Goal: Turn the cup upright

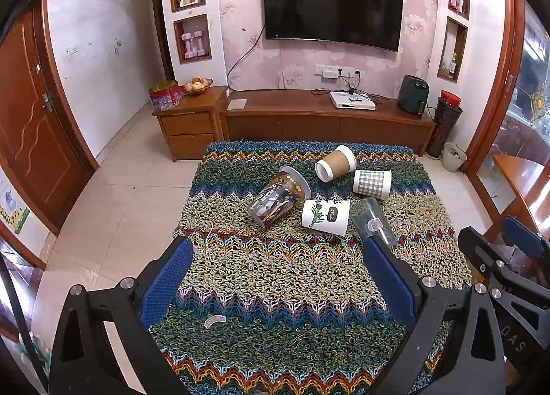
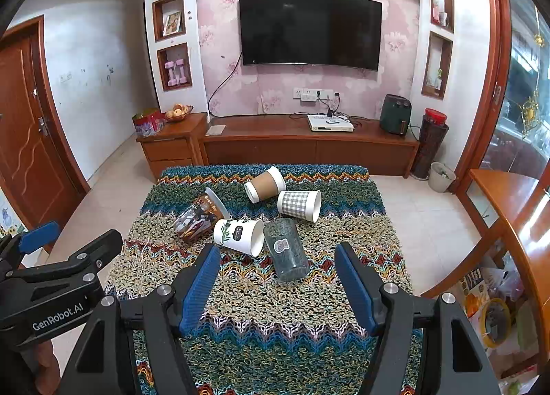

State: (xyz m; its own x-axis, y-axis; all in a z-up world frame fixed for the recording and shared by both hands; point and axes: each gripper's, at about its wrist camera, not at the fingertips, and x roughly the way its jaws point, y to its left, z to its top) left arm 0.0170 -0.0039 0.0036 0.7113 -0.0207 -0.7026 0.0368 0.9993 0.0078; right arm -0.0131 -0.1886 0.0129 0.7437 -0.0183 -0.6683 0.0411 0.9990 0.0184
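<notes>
Both claws sit nearest the lenses: the left gripper [image 1: 276,278] and the right gripper [image 2: 278,283] each have their blue pads spread wide apart, holding nothing, above the knitted zigzag cloth [image 2: 275,343].

Five cups lie on their sides in a cluster mid-table. Closest to my right claw is the clear cup [image 2: 286,249], wide mouth toward me, base pointing away, touching the white leaf-print cup [image 2: 239,235]. Behind are the dark illustrated cup [image 2: 197,218], the brown sleeved cup [image 2: 264,184] and the checked cup [image 2: 299,205].

I judge the clear cup light, thin-walled and slick, likely to buckle or squirt out if squeezed hard. I would take it across mid-body, gently, then rotate it onto its base; the nubbly cloth should resist rolling but could tip it.
</notes>
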